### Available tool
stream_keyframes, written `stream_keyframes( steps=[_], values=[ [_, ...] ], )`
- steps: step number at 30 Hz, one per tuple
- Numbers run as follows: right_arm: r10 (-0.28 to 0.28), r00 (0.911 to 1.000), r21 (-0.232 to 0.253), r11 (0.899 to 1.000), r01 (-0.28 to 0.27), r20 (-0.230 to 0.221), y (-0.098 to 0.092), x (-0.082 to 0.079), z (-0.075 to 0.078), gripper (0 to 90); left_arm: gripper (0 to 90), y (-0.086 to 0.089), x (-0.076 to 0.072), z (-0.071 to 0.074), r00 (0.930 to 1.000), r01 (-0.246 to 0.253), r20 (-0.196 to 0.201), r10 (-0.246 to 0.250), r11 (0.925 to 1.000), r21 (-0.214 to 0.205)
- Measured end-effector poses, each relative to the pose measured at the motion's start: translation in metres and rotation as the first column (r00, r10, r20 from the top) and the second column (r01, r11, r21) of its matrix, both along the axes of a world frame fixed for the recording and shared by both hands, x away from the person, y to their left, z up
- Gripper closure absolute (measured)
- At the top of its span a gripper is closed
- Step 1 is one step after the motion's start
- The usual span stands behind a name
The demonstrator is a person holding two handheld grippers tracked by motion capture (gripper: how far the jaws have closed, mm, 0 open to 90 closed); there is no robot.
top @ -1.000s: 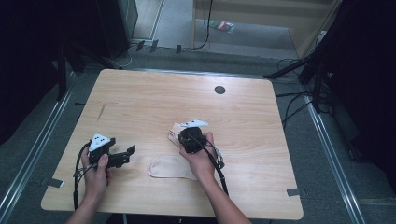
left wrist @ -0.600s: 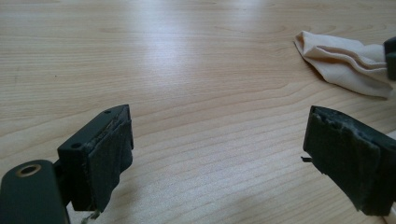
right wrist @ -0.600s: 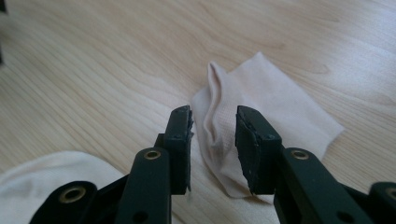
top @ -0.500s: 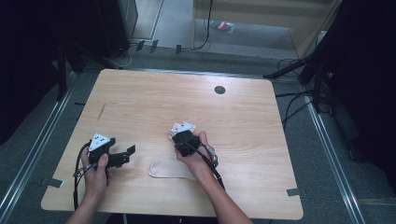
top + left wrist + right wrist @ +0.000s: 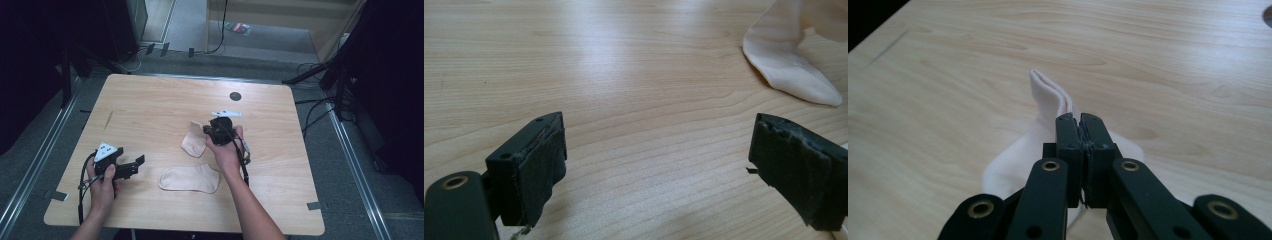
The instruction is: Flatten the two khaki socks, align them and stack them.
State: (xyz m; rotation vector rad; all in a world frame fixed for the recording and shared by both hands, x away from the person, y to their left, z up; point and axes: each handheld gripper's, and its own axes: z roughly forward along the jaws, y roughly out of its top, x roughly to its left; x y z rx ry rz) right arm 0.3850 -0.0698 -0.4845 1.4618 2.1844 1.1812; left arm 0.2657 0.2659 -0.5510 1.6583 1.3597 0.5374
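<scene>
My right gripper point(image 5: 1082, 131) pinches the lifted sock point(image 5: 1050, 102) above mid-table; left gripper point(image 5: 659, 165) is spread, idle. Risk: thin fabric slips free, missing the flat sock point(image 5: 190, 178)

socks: two — one point(image 5: 193, 140) pinched between closed fingers, one point(image 5: 189, 178) flat, apart
grippers: two point(image 5: 126, 169) point(image 5: 206, 131)
</scene>
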Motion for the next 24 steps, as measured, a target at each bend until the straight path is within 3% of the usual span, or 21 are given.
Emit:
stream_keyframes(
  steps=[3, 4, 5, 7, 9, 13, 16, 19, 22, 24],
  values=[
    [-0.028, 0.9995, -0.031, 0.999, 0.028, 0.013, -0.007, 0.018, -0.008, 84.6, 9.3, 0.0, 0.0, 0.0, 1.0, 0.002, 0.0, -0.002, 1.0, -0.003],
    [-0.041, 0.999, -0.033, 0.999, 0.042, 0.015, -0.009, 0.022, -0.01, 79.6, 9.4, 0.0, 0.0, 0.0, 1.0, 0.0, 0.0, 0.0, 1.0, -0.004],
    [-0.056, 0.9979, -0.037, 0.998, 0.057, 0.032, -0.011, 0.026, -0.013, 71.9, 9.4, 0.0, 0.0, 0.0, 1.0, 0.0, 0.0, 0.0, 1.0, -0.003],
    [-0.091, 0.9935, -0.05, 0.994, 0.095, 0.067, -0.014, 0.029, -0.014, 64.9, 9.4, 0.0, 0.0, 0.0, 1.0, 0.0, 0.0, 0.0, 1.0, -0.004],
    [-0.088, 0.9903, -0.064, 0.993, 0.095, 0.108, -0.016, 0.027, -0.013, 58.0, 9.4, 0.001, 0.0, 0.0, 1.0, -0.001, -0.001, 0.001, 1.0, -0.006],
    [-0.01, 0.9876, -0.061, 0.998, 0.02, 0.157, -0.016, 0.01, -0.011, 57.2, 9.4, 0.0, 0.0, 0.0, 1.0, 0.001, 0.002, -0.001, 1.0, -0.002],
    [0.091, 0.9873, -0.054, 0.995, -0.084, 0.13, -0.008, -0.006, -0.014, 58.0, 9.5, 0.0, 0.0, 0.0, 1.0, 0.0, 0.001, 0.0, 1.0, -0.003],
    [0.194, 0.9765, -0.084, 0.979, -0.186, 0.094, 0.007, -0.021, -0.019, 60.7, 9.5, 0.001, 0.001, 0.0, 1.0, -0.001, -0.002, 0.001, 1.0, -0.008],
    [0.286, 0.956, -0.117, 0.954, -0.277, 0.067, 0.024, -0.031, -0.022, 59.4, 9.5, 0.001, 0.0, 0.0, 1.0, 0.001, -0.002, -0.001, 1.0, -0.003],
    [0.31, 0.9487, -0.198, 0.935, -0.293, 0.06, 0.036, -0.036, -0.026, 58.4, 9.5, 0.001, 0.0, 0.0, 1.0, 0.0, 0.0, 0.0, 1.0, -0.003]
  ],
)
